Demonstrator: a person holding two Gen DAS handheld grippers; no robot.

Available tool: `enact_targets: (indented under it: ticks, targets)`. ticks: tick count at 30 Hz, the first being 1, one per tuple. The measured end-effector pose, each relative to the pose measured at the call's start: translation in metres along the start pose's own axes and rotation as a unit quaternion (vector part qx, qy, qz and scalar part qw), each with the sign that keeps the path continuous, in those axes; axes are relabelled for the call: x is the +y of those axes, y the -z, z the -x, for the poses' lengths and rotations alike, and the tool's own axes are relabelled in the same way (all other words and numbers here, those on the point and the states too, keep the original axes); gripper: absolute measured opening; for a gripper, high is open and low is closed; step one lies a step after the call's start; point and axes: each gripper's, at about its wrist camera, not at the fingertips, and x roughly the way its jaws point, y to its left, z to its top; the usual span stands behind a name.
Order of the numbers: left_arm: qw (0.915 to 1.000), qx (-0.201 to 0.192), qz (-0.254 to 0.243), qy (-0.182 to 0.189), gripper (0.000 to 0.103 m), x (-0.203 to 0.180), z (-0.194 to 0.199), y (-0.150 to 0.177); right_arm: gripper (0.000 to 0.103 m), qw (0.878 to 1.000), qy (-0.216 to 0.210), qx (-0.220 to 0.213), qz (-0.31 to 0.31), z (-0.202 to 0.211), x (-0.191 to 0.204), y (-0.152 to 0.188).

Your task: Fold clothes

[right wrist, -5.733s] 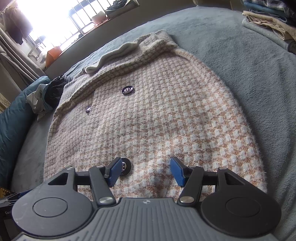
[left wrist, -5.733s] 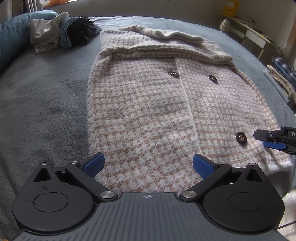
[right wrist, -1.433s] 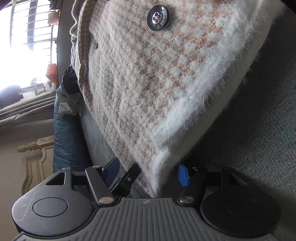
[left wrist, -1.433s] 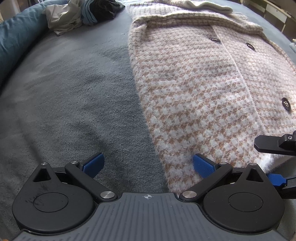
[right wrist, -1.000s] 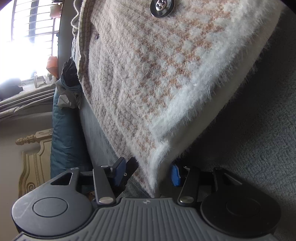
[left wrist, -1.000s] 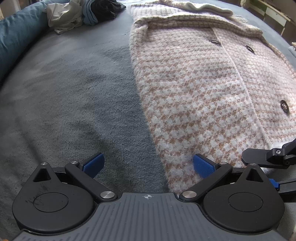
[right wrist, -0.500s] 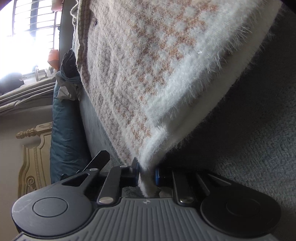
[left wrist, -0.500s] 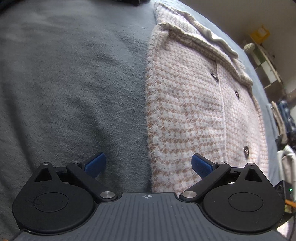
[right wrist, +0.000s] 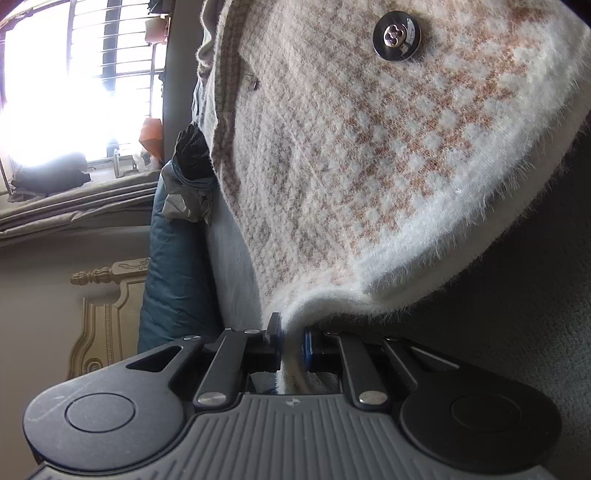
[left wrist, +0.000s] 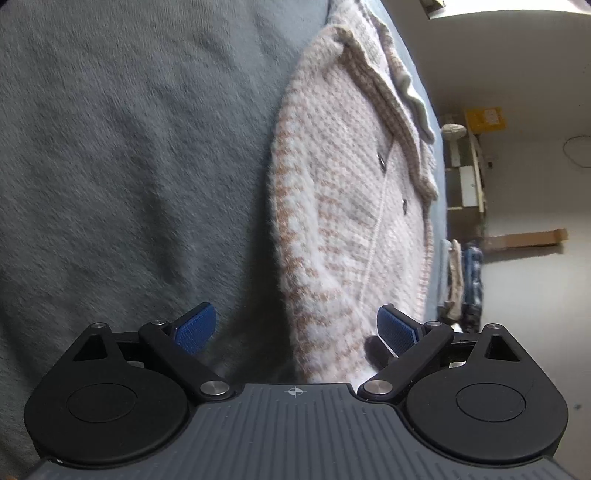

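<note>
Houndstooth knit cardigan, fuzzy, in white and tan, lies spread on a grey fleece blanket, stretching away ahead of both claws. The right gripper has its blue pads nearly together, clamped on the white fringed hem corner of the cardigan; its jaws have just been closing and the fabric is pinched between them, running up and away from the fingertips in a lifted fold with shadow beneath. A dark round button with a metal centre sits far ahead of that claw and to its right, on the cardigan's front. Off to the left of the right claw lie a teal pillow, a small heap of dark and grey clothes, a carved cream headboard and a bright barred window. The left gripper stands wide open; its jaws have just been closing a little, and the pads press on nothing. The cardigan's fuzzy side edge runs between its blue pads, nearer the right-hand one, with bare blanket under the left-hand one. Ahead of this claw the collar and two small dark buttons show, and to its right a stack of folded clothes and shelving against a pale wall
</note>
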Motion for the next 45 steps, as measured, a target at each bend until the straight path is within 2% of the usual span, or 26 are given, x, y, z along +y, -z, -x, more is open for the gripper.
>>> enact_targets:
  ticks: [4,7,12,15,16,18,19,21,24,27,32,34,38,42,45]
  targets:
    - [0.9998,0.019,-0.01,0.003,0.093,-0.005,-0.016,0.001,0.011,1.0,-0.011,-0.002,0.0,0.003,0.002,-0.002]
    - [0.9989,0.041,-0.02,0.009,0.084,-0.008,-0.027,-0.004,0.011,1.0,-0.013,0.001,0.003,0.003,0.004,-0.002]
    - [0.9968,0.066,-0.026,0.036,0.079,-0.008,-0.032,-0.013,0.011,1.0,-0.026,0.011,0.003,0.002,0.008,-0.004]
    - [0.9956,0.08,-0.026,0.04,0.074,-0.003,-0.037,-0.013,0.013,0.999,-0.034,0.019,-0.012,0.001,0.003,-0.008]
    - [0.9953,0.084,-0.024,0.042,0.07,-0.002,-0.039,-0.013,0.015,0.999,-0.029,0.026,-0.018,-0.001,0.001,-0.009]
    - [0.9945,0.091,-0.024,0.047,0.07,0.0,-0.041,-0.013,0.027,0.999,-0.011,0.044,-0.02,-0.003,0.0,-0.01]
    - [0.9943,0.092,-0.027,0.047,0.07,-0.001,-0.042,-0.013,0.038,0.998,0.002,0.056,-0.017,-0.004,0.001,-0.011]
    - [0.9937,0.094,-0.036,0.049,0.07,-0.002,-0.042,-0.012,0.039,0.997,0.029,0.073,0.017,0.004,0.009,-0.01]
    - [0.9931,0.096,-0.048,0.047,0.07,-0.004,-0.043,-0.01,0.04,0.994,0.051,0.076,0.06,0.032,0.022,-0.012]
    - [0.993,0.094,-0.06,0.038,0.07,-0.008,-0.044,-0.006,0.042,0.993,0.057,0.051,0.087,0.072,0.035,-0.022]
    - [0.9907,0.094,-0.098,0.003,0.07,-0.023,-0.046,0.0,0.046,0.989,0.094,-0.073,0.092,0.157,0.047,-0.06]
    - [0.9885,0.091,-0.12,-0.016,0.067,-0.03,-0.046,0.004,0.046,0.98,0.134,-0.122,0.083,0.186,0.043,-0.078]
    - [0.9834,0.09,-0.148,-0.054,0.057,-0.038,-0.046,0.008,0.047,0.957,0.223,-0.176,0.056,0.224,0.019,-0.115]
    - [0.9828,0.092,-0.144,-0.071,0.051,-0.038,-0.045,0.007,0.047,0.959,0.245,-0.139,0.016,0.221,-0.016,-0.138]
    - [0.9816,0.095,-0.148,-0.074,0.051,-0.037,-0.045,0.007,0.044,0.967,0.236,-0.093,0.008,0.208,-0.035,-0.137]
